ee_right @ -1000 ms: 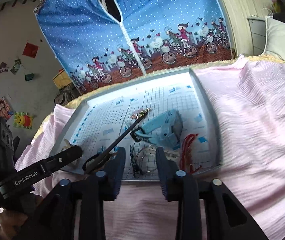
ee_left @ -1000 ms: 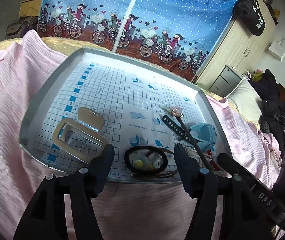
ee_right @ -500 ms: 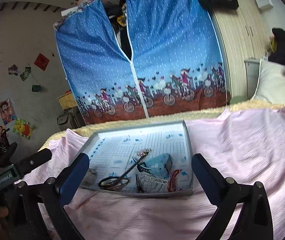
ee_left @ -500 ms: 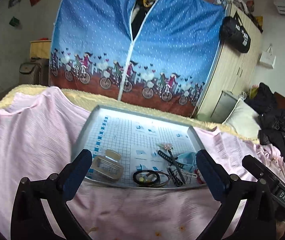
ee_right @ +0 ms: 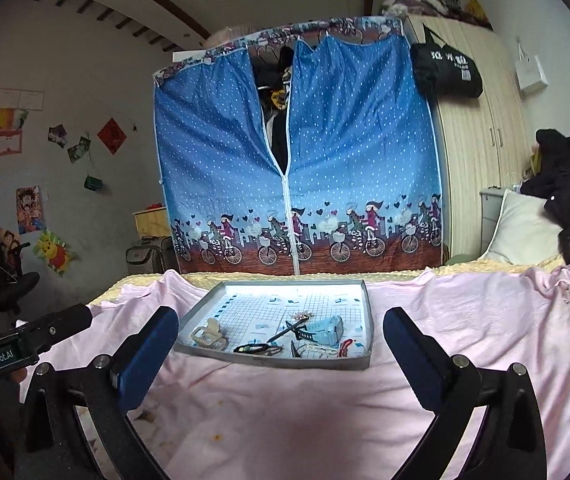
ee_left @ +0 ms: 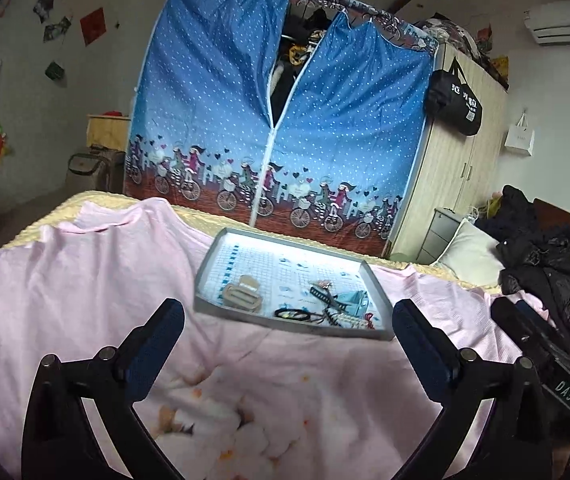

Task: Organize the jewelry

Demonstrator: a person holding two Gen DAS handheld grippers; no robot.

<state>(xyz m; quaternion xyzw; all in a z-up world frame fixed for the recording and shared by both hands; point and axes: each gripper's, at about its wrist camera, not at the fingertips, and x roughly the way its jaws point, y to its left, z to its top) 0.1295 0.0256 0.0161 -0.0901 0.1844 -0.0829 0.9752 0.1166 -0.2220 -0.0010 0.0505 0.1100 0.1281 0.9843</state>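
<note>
Left gripper (ee_left: 288,332): fingers spread wide, nothing between them, held over the pink sheet (ee_left: 65,300) at the lower middle of the left view, well short of the tray. Right gripper (ee_right: 281,342): likewise spread wide and empty, lower middle of the right view, also well back from the tray.

Tray (ee_right: 368,320): grey rim, gridded liner, lying on the sheet at frame centre. All jewelry seen lies inside it.

Contents, near edge of tray:
- Beige clip (ee_right: 207,335), left part, apart from the rest.
- Black hair tie (ee_right: 253,348), centre, with thin loops touching it.
- Dark hair stick (ee_right: 287,330), slanting up to a pale ornament.
- Light blue watch (ee_right: 327,329), right of centre, strap crossing the stick.
- Beaded strand (ee_right: 313,350), just below the watch.
- Red cord (ee_right: 345,346), far right, near the rim.

Condition: clip stands alone; remaining pieces are heaped and overlapping in the lower right of the tray. No separate box or compartments in view.

Progress, as judged: pieces are gathered in one tray, which fits either a collected, finished lot or a pile awaiting sorting. With both grippers empty and clear of the tray, the pictures do not settle which.
</note>
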